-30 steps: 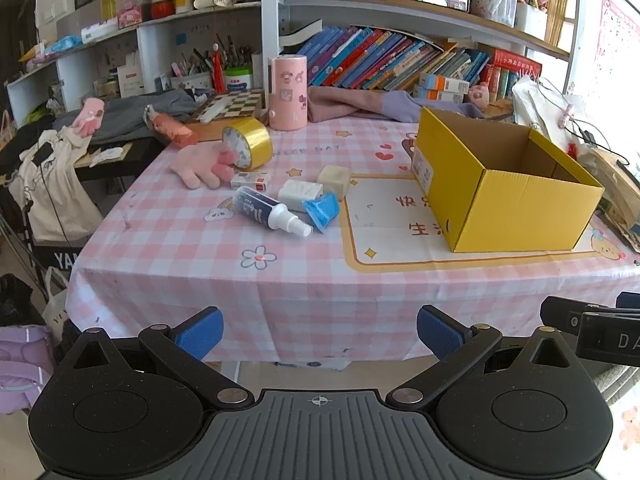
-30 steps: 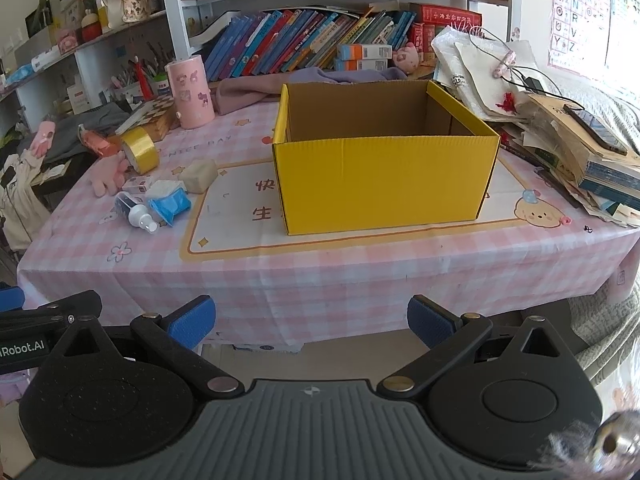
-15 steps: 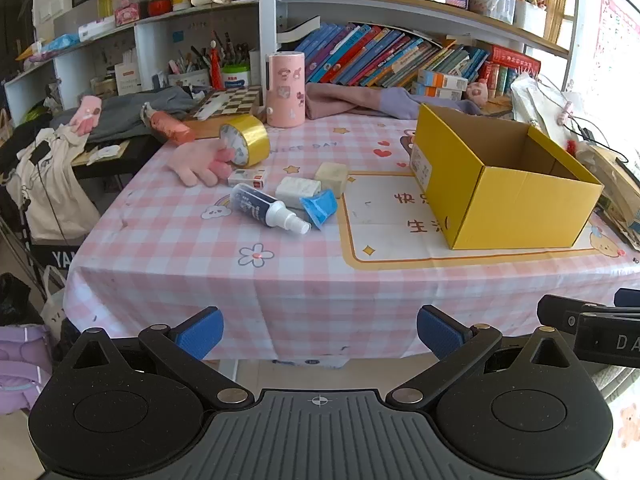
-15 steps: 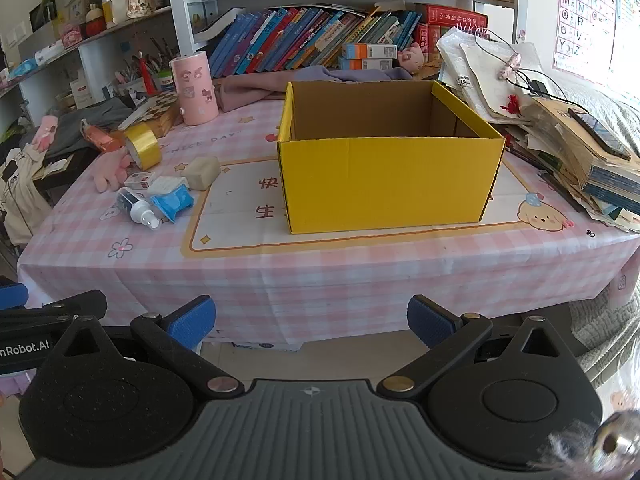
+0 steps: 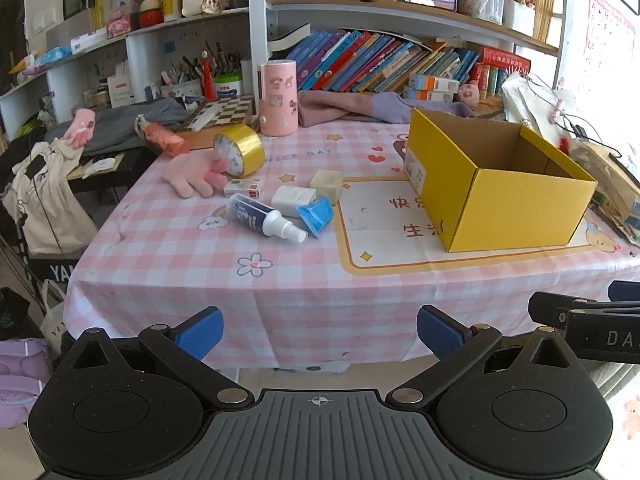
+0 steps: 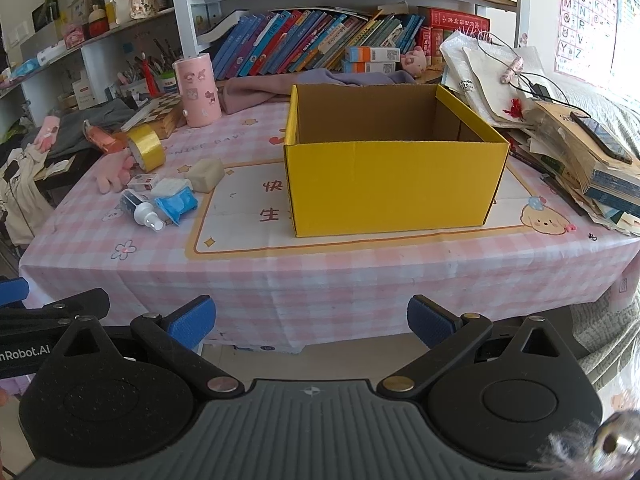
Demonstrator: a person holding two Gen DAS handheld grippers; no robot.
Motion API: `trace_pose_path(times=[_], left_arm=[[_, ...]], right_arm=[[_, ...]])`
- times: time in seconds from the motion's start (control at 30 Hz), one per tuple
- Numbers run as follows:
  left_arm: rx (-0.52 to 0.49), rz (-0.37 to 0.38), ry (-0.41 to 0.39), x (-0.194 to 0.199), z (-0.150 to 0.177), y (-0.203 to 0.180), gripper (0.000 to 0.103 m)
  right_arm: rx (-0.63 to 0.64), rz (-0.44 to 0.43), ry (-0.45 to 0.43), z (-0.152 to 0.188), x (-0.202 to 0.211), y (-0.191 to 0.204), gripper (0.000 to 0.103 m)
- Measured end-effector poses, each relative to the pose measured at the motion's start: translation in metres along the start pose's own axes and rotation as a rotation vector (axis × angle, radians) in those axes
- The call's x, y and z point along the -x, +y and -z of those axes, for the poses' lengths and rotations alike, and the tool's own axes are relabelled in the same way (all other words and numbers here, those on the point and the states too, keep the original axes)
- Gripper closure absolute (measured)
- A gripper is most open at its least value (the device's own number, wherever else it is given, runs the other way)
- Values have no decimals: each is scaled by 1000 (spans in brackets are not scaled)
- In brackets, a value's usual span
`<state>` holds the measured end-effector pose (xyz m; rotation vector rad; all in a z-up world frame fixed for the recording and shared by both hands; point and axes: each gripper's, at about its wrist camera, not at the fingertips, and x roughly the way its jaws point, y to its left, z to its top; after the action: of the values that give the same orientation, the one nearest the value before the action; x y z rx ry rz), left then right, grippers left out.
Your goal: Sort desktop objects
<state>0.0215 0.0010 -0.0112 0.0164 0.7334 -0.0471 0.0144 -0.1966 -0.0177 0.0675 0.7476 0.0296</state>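
Both grippers hang short of the tabletop's (image 5: pixel 304 280) near edge, spread wide and holding nothing: the left gripper (image 5: pixel 318 330) faces the clutter, the right gripper (image 6: pixel 310 318) faces the yellow cardboard box (image 6: pixel 394 188). Left of that box lies the spray bottle (image 5: pixel 264 218), long axis slanting, nozzle toward the near edge and the box. Beside it sit a blue packet (image 5: pixel 316 214) and a gold tape roll (image 5: pixel 240 150). By my reckoning the left gripper is nearer them.

black left gripper (image 5: pixel 320 326), blue-padded jaws, silver screws.
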Motion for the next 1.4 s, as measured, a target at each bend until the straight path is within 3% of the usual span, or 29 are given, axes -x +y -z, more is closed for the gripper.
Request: trace_pose_path(times=[0.2, 0.53, 0.8, 1.1, 1.23, 1.4], left_arm=[[-6, 23, 16, 0, 2, 5, 0], [-6, -5, 11, 3, 2, 20, 0], [68, -25, 48, -2, 6, 41, 0], [176, -72, 60, -10, 5, 65, 0], [199, -85, 61, -19, 0, 70, 0], [218, -93, 68, -36, -11, 75, 0]], right_arm=[[14, -15, 1, -1, -1, 7, 0], [38, -56, 29, -5, -8, 24, 2], [100, -100, 31, -8, -14, 43, 12], [192, -178, 34, -16, -31, 66, 13], [221, -203, 32, -23, -40, 73, 18], [266, -235, 41, -36, -58, 82, 42]])
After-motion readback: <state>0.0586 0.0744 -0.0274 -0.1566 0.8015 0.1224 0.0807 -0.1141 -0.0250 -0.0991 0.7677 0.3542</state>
